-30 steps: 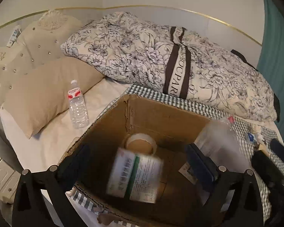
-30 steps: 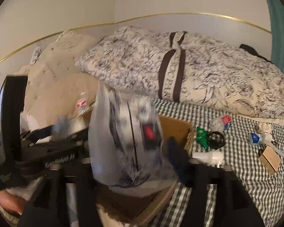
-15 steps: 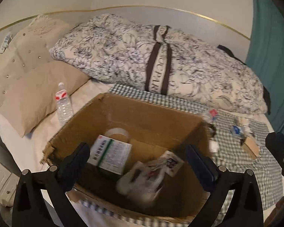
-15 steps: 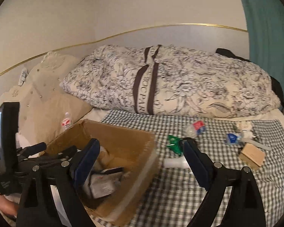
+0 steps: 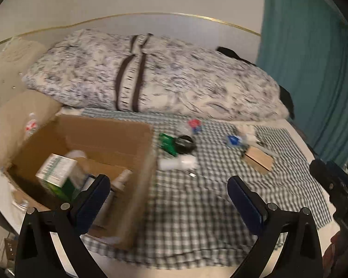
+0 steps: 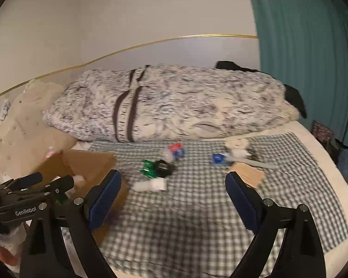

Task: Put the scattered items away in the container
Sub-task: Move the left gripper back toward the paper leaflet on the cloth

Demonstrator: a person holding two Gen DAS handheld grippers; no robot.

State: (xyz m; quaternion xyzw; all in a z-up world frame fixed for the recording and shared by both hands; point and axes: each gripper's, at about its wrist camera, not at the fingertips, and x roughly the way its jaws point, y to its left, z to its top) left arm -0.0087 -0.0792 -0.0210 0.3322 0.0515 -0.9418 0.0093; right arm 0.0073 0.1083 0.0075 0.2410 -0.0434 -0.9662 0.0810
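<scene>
The open cardboard box (image 5: 109,136) sits on the checked cloth at the left; it holds a green-and-white carton (image 5: 56,171) and other items. It also shows in the right wrist view (image 6: 88,164). Scattered on the cloth are a white tube (image 5: 177,162), a green packet (image 5: 167,142), a black ring (image 5: 185,143), a red-and-blue packet (image 5: 194,124), a blue-labelled packet (image 5: 233,140) and a tan box (image 5: 258,159). My left gripper (image 5: 168,199) is open and empty, above the box's right wall. My right gripper (image 6: 172,197) is open and empty, above the cloth near the white tube (image 6: 150,185).
A rolled floral duvet (image 5: 150,78) lies across the back of the bed. A beige pillow (image 5: 18,115) and a water bottle (image 5: 31,125) lie left of the box. A teal curtain (image 5: 313,69) hangs at the right. The bed's edge runs along the front.
The right gripper released a bag into the box and swung right over the cloth. The left gripper dropped the carton into the box and also turned right. Both views are motion-blurred.
</scene>
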